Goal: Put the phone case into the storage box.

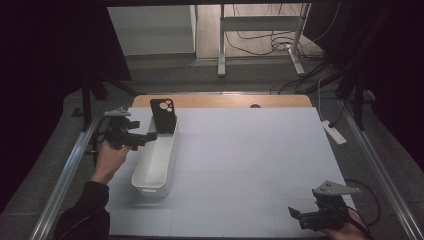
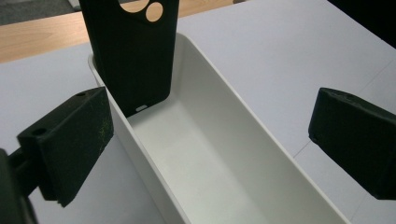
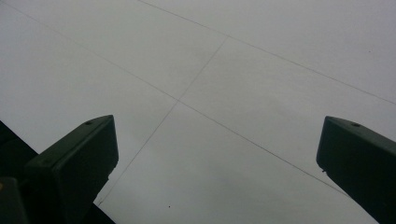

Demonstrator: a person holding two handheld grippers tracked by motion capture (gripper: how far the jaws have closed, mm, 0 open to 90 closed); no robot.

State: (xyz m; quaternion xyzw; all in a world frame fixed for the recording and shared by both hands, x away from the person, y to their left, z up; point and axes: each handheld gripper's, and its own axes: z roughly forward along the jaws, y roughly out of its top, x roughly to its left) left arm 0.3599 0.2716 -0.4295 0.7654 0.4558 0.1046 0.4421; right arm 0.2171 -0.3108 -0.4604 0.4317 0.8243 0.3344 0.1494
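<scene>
Plainly, line by line:

Writing: no brand, label or lettering can be read on anything in view.

Black phone case [image 1: 164, 115]: a matte black, flat rectangular shell with rounded corners; near its top is a rounded cut-out, through which the wooden edge shows; a small slot sits in its lower edge, seen in the left gripper view [image 2: 132, 51].

Case position: it stands nearly upright inside the far end of the white plastic bin, its lower edge down in the bin and its back leaning on the bin's end wall.

White plastic bin [image 1: 141, 176]: a long, narrow, open-topped rectangular tub with smooth walls and a rolled rim, lying lengthways on the left part of the surface; apart from the case it is bare inside [image 2: 196, 154].

Left gripper [image 1: 146, 138]: held in the person's left hand just left of the bin's far half, fingers pointing toward the bin; in its own view [image 2: 212, 126] the fingers stand wide apart on either side of the bin with nothing gripped, clear of the case.

Right gripper [image 1: 295, 214]: at the near right corner of the surface, well apart from the bin; fingers spread wide [image 3: 217, 158], holding nothing.

Surface [image 1: 250, 150]: a pale grey sheet with thin grid lines, a wooden strip along its far edge.
</scene>
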